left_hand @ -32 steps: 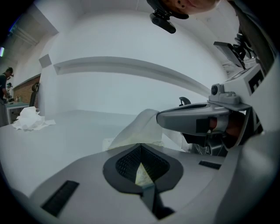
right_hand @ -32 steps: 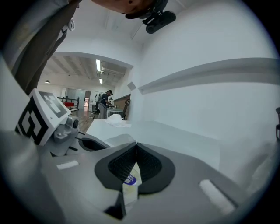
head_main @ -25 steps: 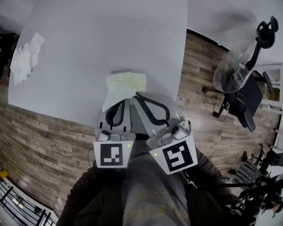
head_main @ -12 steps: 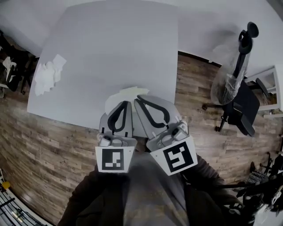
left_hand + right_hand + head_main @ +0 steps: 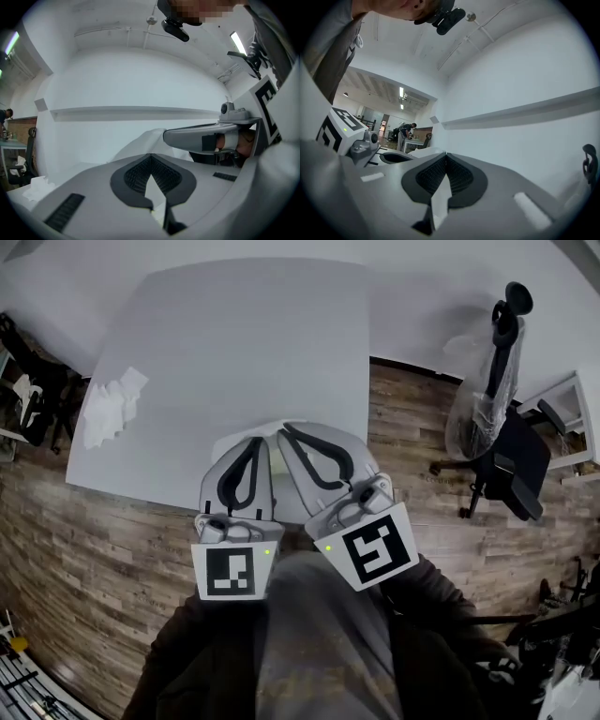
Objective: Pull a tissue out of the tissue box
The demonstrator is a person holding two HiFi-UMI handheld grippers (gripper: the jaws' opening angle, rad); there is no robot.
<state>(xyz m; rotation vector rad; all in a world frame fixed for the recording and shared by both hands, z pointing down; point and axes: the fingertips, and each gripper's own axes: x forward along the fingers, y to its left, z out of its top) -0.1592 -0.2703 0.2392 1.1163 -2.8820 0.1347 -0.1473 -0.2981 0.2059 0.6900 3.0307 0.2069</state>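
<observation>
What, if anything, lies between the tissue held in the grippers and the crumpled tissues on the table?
Nothing visible. The left gripper and right gripper pinch the tissue over the near edge of the table; only bare tabletop lies toward the crumpled tissues.

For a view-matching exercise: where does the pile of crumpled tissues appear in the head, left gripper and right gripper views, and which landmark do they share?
Head view: pile of crumpled tissues at the left edge of the white table.
Left gripper view: bottom left corner.
Right gripper view: not in it.
Shared landmark: right gripper, also at the left gripper view's right and filling its own view.
</observation>
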